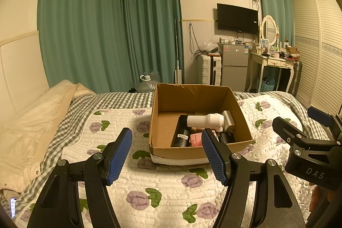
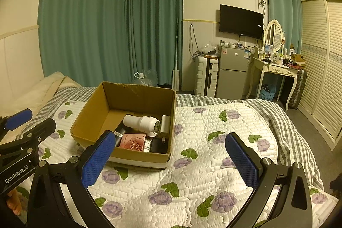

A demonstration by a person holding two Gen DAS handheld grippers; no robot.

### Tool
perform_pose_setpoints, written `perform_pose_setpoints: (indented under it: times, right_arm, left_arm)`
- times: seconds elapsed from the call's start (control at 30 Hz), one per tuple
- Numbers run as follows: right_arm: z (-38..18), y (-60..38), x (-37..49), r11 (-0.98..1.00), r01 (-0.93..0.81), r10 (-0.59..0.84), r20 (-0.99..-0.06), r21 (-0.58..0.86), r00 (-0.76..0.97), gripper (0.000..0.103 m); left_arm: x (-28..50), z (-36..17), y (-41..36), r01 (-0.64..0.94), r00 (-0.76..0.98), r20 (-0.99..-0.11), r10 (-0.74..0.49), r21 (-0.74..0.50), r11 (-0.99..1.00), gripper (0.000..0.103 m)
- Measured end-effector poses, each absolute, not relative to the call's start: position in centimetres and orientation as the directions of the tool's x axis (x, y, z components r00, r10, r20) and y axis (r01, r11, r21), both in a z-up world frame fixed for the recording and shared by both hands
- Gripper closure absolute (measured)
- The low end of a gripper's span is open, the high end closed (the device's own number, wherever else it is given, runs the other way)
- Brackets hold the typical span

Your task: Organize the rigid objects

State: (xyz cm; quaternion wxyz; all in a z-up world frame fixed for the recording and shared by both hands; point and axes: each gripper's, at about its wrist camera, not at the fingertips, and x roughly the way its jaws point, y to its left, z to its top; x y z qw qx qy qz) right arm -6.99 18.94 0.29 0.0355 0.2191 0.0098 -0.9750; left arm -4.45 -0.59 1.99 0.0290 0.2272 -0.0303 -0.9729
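An open cardboard box [image 1: 171, 99] [image 2: 89, 121] sits on the floral quilt. Inside lie a white cylindrical device [image 1: 205, 120] [image 2: 142, 122], a black bottle [image 1: 181, 134], a pink box [image 1: 195, 139] [image 2: 132, 140], a grey plug block [image 1: 228, 119] [image 2: 165, 123] and a black item [image 2: 159, 145]. My left gripper [image 1: 166, 157] is open and empty, held above the quilt just in front of the box. My right gripper [image 2: 171, 159] is open and empty, in front of and right of the box; it also shows in the left wrist view [image 1: 310, 142].
A cream duvet [image 1: 32, 121] lies on the bed's left side, with a phone [image 1: 13, 206] at the lower left. Beyond the bed stand a white suitcase [image 1: 208, 69], a small fridge [image 1: 234, 65], a dressing table [image 1: 271, 61] and a water jug [image 1: 149, 80].
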Motion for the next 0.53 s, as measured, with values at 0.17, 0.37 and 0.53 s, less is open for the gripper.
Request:
perform_pose_setpoints:
  times: [0.17,0.37,0.53]
  right_arm:
    - [0.29,18.95,-6.99,-0.997,0.073,-0.065,-0.428,-0.003,-0.901,0.000]
    - [0.15,18.86,-6.94,-0.997,0.071,-0.063,-0.429,-0.003,-0.901,0.000]
    - [0.03,18.82,-6.92,-0.998,0.069,-0.061,-0.431,-0.003,-0.900,0.000]
  left_arm:
    - [-4.50,1.97,-0.60,0.037,-0.895,-0.442,-0.066,0.072,-0.997,0.033]
    - [-4.50,1.95,-0.53,0.034,-0.895,-0.442,-0.062,0.071,-0.997,0.033]
    - [-4.55,1.87,-0.48,0.033,-0.895,-0.443,-0.059,0.066,-0.997,0.033]
